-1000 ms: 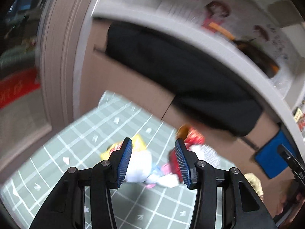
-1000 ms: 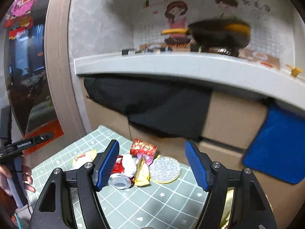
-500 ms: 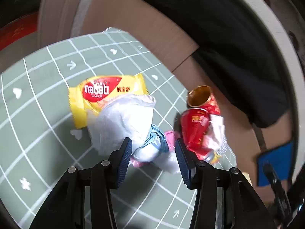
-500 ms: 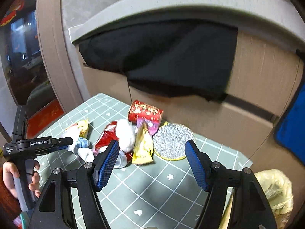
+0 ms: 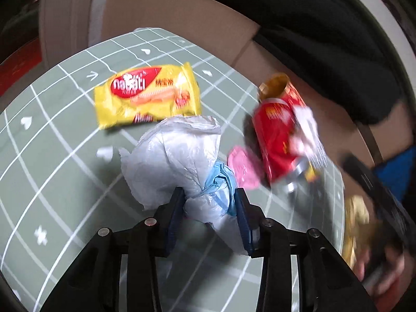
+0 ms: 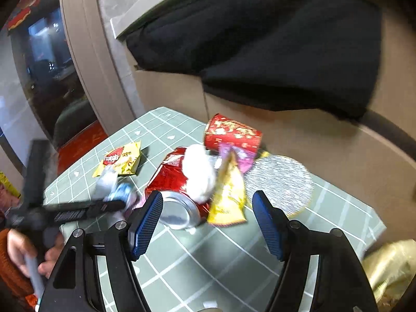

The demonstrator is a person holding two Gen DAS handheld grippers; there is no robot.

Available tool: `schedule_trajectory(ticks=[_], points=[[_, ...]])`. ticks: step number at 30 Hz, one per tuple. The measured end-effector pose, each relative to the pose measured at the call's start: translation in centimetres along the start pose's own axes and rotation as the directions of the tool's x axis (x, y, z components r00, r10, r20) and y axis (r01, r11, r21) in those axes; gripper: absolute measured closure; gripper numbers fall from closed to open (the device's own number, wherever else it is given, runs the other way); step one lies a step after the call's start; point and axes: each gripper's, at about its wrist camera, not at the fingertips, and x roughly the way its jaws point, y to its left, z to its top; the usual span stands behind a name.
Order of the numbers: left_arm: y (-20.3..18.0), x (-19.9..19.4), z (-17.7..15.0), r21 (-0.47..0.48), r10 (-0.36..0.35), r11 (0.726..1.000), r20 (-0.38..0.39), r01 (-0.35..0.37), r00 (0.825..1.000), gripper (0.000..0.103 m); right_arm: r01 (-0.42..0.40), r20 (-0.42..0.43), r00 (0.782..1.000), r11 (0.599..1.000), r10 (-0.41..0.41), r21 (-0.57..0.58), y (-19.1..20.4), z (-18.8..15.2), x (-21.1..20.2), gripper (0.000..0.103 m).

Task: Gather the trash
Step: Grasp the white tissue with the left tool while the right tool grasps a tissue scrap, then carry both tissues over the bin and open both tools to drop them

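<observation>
Left wrist view: my left gripper (image 5: 209, 209) straddles crumpled plastic bag (image 5: 179, 156) on mat (image 5: 52, 156), pads touching, grip not confirmed. Bag light, soft, slippery; pinch knotted waist. Right gripper (image 6: 208, 225) spread wide above crushed can (image 6: 174, 195).

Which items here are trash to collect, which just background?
Trash: white plastic bag between left gripper fingers; yellow wafer wrapper; crushed red can; red paper cup; yellow snack packet; foil lid.
Background: green grid mat; black cloth; blue cloth.

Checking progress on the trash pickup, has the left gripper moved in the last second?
Yes. The left gripper has closed in on the white bag on the green mat, fingers now straddling it.
</observation>
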Motion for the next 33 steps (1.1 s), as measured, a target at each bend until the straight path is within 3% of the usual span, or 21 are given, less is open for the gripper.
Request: schedule_trajectory(ticks=[2,9,11,12,21,27,33], points=[[-0.1,-1.1,-1.2,0.05,-0.004,0.999,0.002,0.004,1.0,0.063,-0.005,-0.015,1.0,1.0,0.004,-0.029,0.7,0.5,1.6,0.062],[-1.1,-4.1,-2.9,0.148,-0.014,0.989,0.062,0.005,0.998,0.063,0.082,-0.054,0.995,0.989,-0.089,-0.123,2.4,1.3,6.8,0.068],[-1.3,-4.9,-3.0,0.162,-0.018,0.987,0.081,0.005,0.997,0.063,0.073,-0.089,0.993,0.992,-0.082,-0.099,1.9,1.2,7.4,0.087],[-1.5,-5.1,-3.0,0.17,-0.015,0.985,0.089,-0.001,0.996,0.063,0.058,-0.091,0.994,0.995,-0.065,-0.077,1.6,1.1,6.9,0.087],[-5.7,-7.3,-3.2,0.25,-0.031,0.968,0.163,-0.011,0.986,0.063,0.008,0.014,1.0,1.0,-0.008,-0.005,-0.2,0.2,-2.2,0.091],[-10.5,-10.0,-2.6,0.312,-0.049,0.949,0.266,-0.038,0.963,0.063,0.029,0.107,0.994,1.0,-0.027,-0.01,-0.9,-0.5,-9.4,0.091],[-16.5,-11.8,-2.8,0.416,-0.099,0.908,0.328,-0.049,0.94,0.063,0.084,0.194,0.978,0.996,-0.081,-0.005,-2.7,-1.6,-15.3,0.091]])
